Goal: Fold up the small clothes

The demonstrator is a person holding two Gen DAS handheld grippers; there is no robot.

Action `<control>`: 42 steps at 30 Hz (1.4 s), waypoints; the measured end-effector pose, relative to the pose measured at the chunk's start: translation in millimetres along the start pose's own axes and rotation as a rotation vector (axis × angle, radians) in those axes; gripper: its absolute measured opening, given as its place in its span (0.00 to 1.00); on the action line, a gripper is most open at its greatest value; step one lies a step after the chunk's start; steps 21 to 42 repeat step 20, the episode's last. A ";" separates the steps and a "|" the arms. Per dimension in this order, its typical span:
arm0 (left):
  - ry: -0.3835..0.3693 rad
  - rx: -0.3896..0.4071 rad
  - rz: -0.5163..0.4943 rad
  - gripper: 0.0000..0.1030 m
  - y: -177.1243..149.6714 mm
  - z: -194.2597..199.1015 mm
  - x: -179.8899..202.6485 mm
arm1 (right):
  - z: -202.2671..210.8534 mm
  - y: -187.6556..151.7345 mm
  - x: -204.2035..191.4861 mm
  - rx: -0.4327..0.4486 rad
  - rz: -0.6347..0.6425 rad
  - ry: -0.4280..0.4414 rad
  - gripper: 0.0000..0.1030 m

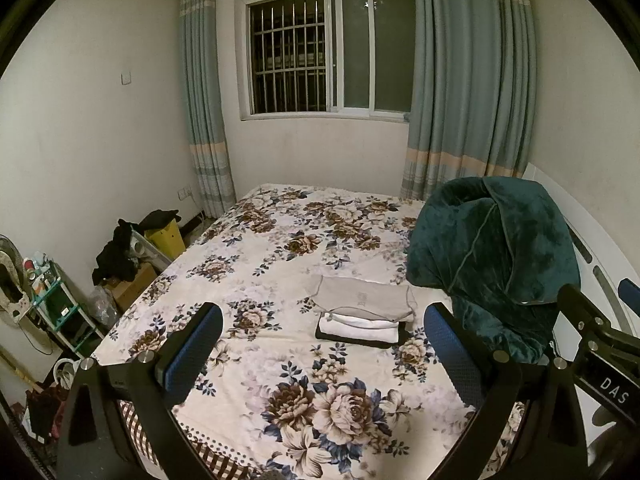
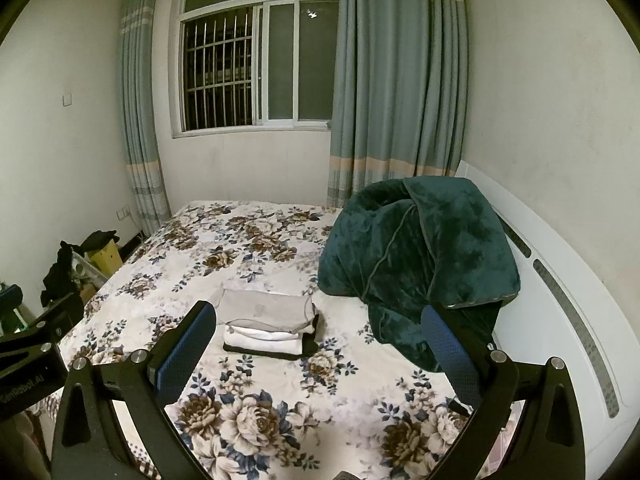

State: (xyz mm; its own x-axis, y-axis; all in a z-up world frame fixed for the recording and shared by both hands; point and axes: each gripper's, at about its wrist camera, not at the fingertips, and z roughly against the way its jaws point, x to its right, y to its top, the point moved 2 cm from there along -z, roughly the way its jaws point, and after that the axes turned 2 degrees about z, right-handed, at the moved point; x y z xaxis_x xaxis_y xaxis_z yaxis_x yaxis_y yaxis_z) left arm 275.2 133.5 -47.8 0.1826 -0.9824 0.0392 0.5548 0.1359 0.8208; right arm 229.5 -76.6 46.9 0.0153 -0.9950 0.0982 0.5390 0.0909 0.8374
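One stack of folded clothes [image 1: 362, 318] [image 2: 268, 326] lies near the middle of the bed [image 1: 256, 248] [image 2: 192, 240], clear of both grippers. It comprises a grey garment [image 1: 360, 298] on top, white folded pieces [image 1: 360, 330] beneath it, their number not distinguishable, and a black piece [image 1: 402, 338] at the bottom; all layers are flat and roughly rectangular. The bed carries a cream sheet printed with brown and blue flowers. One dark green plush blanket [image 1: 492, 260] [image 2: 420, 256] is heaped in a rounded mound just right of the stack, against a white headboard [image 2: 560, 280]. Left gripper [image 1: 324, 350]: two black fingers with blue dimpled pads, jaws spread wide, grasping nothing, above the sheet. Right gripper [image 2: 320, 350]: same construction, jaws likewise spread and empty. One barred window [image 1: 328, 52] stands between two grey-blue striped curtains [image 1: 468, 80].
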 end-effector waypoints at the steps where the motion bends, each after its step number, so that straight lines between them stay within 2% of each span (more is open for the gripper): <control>1: 0.002 0.001 0.000 1.00 -0.3 0.2 0.0 | 2.1 -2.9 1.8 0.000 -0.002 -0.002 1.00; 42: 0.023 0.006 0.017 1.00 9.8 12.5 -6.5 | 2.1 -9.3 -1.1 0.003 -0.012 -0.011 1.00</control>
